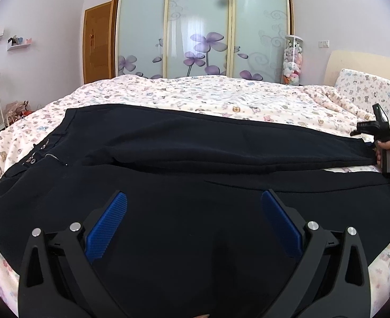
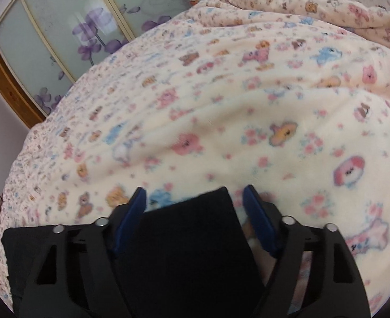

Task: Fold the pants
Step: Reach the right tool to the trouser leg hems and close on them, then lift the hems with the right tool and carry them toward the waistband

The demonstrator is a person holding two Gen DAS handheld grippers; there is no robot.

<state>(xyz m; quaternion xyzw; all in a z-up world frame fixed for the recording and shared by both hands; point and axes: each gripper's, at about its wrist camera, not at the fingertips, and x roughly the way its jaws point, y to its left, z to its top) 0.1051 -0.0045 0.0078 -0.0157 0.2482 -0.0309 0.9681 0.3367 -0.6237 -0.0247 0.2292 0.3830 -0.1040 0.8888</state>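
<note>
Black pants (image 1: 184, 159) lie flat across the bed, waistband with zipper (image 1: 54, 156) at the left, legs running to the right. My left gripper (image 1: 193, 201) is open and hovers over the near leg. My right gripper (image 2: 193, 194) is open, its blue pads either side of the leg hem (image 2: 195, 228). It also shows in the left wrist view (image 1: 380, 132), held by a hand at the far right leg ends.
The bed has a cream blanket with a bear print (image 2: 248, 111). A pillow (image 1: 367, 90) and headboard sit at the right. A mirrored wardrobe (image 1: 200, 26), a wooden door (image 1: 96, 42) and a tube of plush toys (image 1: 292, 61) stand behind.
</note>
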